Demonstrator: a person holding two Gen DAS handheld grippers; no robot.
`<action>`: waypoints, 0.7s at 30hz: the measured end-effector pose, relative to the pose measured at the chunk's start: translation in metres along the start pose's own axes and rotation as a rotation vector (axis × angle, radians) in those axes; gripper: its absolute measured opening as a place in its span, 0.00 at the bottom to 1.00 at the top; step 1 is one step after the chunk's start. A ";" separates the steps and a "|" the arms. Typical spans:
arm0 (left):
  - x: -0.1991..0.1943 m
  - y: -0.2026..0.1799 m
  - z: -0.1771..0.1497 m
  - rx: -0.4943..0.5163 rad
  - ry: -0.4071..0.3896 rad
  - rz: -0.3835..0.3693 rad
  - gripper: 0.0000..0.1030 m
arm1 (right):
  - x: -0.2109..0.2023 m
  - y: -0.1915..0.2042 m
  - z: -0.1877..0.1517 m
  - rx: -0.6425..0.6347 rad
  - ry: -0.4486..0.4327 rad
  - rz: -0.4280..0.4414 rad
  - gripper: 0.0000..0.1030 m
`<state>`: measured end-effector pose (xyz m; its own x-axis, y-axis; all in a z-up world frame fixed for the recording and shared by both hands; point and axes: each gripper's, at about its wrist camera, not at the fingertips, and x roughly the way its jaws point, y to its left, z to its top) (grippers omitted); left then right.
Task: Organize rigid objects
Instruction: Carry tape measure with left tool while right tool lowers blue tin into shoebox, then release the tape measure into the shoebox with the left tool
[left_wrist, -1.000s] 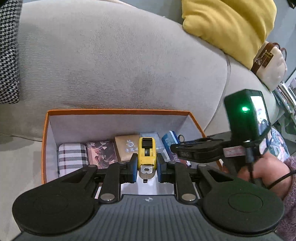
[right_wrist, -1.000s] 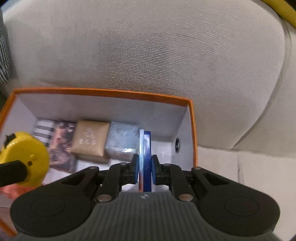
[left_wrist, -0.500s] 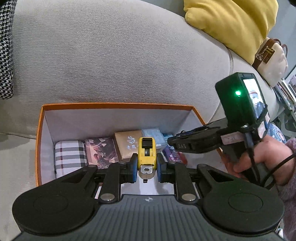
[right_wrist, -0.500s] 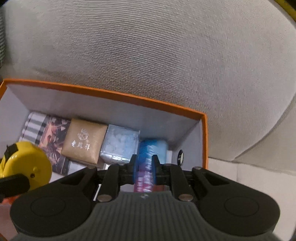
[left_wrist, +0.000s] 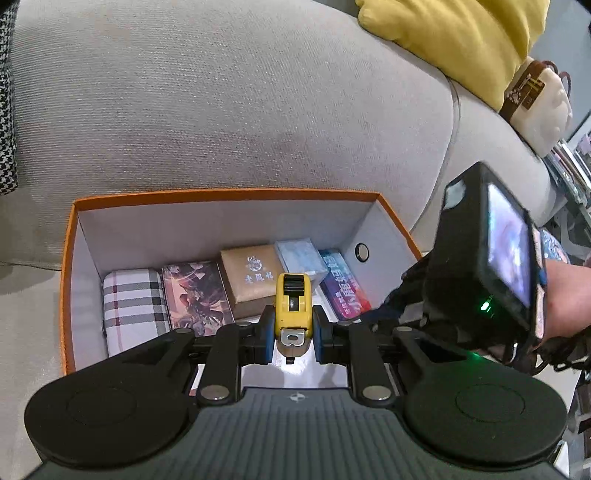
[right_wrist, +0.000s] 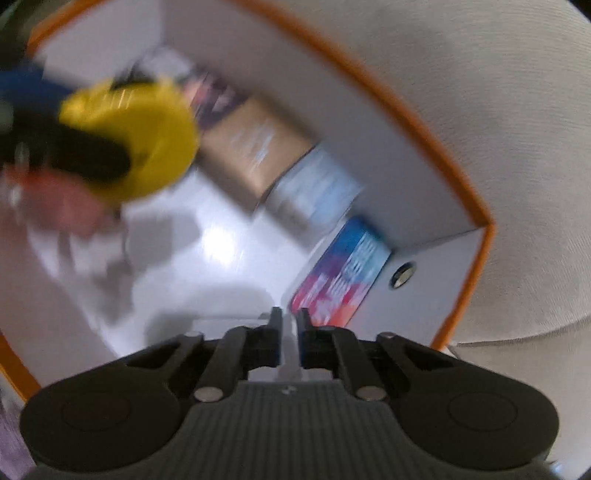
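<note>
Left wrist view: at lower centre the left gripper (left_wrist: 291, 334) clamps a hard yellow tape measure (left_wrist: 292, 306) above the orange-rimmed cardboard box (left_wrist: 221, 194), which sits on ribbed grey sofa fabric (left_wrist: 221, 110).

Right wrist view, blurred: the right gripper (right_wrist: 290, 332) stands narrow and empty; a glossy blue-red flat pack (right_wrist: 340, 277) lies in the box's right corner.

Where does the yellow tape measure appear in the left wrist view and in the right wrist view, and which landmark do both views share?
Left wrist view: the tape measure sits at the centre, clamped in the left claw, above the orange box.
Right wrist view: it is a blurred yellow disc at upper left.
Shared landmark: the blue and red packet by the box's end wall.
</note>
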<state>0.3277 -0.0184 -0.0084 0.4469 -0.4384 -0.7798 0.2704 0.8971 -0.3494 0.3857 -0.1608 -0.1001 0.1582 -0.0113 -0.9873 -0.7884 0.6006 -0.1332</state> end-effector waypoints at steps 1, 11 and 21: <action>0.001 0.000 0.000 0.005 0.004 0.001 0.21 | 0.003 0.001 0.000 -0.018 0.015 0.005 0.02; 0.009 -0.003 0.005 0.008 0.035 0.020 0.21 | 0.020 -0.007 -0.005 -0.010 -0.004 0.006 0.00; 0.029 -0.022 0.003 0.014 0.096 0.001 0.21 | -0.073 -0.032 -0.059 0.326 -0.428 -0.101 0.05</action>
<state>0.3371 -0.0508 -0.0218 0.3639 -0.4295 -0.8265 0.2822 0.8965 -0.3416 0.3645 -0.2263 -0.0293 0.5054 0.2038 -0.8384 -0.5423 0.8308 -0.1250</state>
